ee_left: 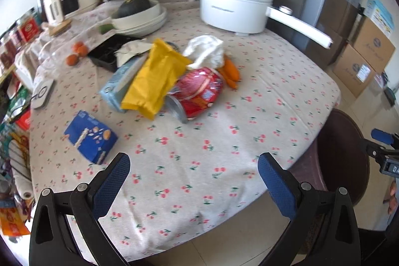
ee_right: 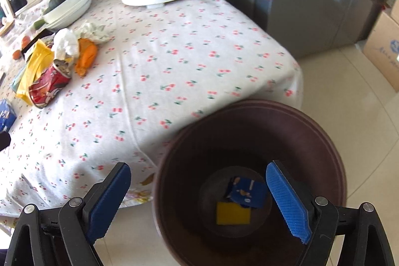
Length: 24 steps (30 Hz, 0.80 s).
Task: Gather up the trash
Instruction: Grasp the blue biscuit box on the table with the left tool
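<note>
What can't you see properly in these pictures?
- Box print: the blue box in the left wrist view is too blurred to read.
- Pile: the yellow bag covers most of the pale blue carton under it.
- Bin: in the right wrist view the bin floor is dark; a blue packet and a yellow piece show, no print readable.
- Blue box again: cut off at the right wrist view's left edge.

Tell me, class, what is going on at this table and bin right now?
A person with a gripper in each hand is clearing trash from a table into a brown bin beside it. The right gripper hangs open over the bin, where a blue packet and a yellow piece already lie. The left gripper is open and empty above the table, facing the remaining pile: yellow bag, crushed red can, blue box.
</note>
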Tool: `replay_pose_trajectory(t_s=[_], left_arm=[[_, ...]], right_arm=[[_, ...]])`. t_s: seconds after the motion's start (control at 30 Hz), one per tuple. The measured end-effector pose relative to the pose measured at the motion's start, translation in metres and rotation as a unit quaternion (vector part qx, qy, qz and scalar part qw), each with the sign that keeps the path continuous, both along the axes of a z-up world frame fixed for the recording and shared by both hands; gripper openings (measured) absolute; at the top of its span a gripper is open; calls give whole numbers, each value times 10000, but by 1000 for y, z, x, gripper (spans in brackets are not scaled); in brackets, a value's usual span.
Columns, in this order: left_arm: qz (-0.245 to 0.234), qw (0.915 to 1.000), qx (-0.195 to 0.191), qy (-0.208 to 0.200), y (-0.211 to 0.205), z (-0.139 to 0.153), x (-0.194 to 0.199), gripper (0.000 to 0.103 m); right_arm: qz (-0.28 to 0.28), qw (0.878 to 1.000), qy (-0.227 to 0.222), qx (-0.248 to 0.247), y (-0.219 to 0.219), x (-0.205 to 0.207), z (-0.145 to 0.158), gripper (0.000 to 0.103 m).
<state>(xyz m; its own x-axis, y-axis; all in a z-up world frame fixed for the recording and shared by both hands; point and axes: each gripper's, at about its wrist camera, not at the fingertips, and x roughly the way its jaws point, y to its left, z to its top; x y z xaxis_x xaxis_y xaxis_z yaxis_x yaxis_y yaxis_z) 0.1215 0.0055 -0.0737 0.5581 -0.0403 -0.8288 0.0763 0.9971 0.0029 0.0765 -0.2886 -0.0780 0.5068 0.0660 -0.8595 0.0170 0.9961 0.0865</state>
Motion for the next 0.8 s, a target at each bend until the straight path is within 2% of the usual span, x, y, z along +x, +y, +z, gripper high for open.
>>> replay_pose_trajectory(t_s=[0.13,0.33,0.53,0.6,0.73,0.8], left_arm=[[1041,9943,-2,211,47,-11,16,103],[2235,9733,-186,490,97,-37,47,103],[2885,9561,-209,477,114,-50,76,103],[3022,9508,-328,603,119,-59,84,103],[3247,9406,-325,938,130,-80,92,103],[3269,9395,-227,997,134,-86,92,103]], right_arm=[[184,9998,86,15,21,13,-4,92],[333,9993,138,-51,42,37,-6,92],[360,9992,180,-65,54,57,-9,92],[318,9993,203,2,57,63,-11,92],[238,9993,283,82,59,70,-17,92],[226,9992,324,56,60,72,-20,92]])
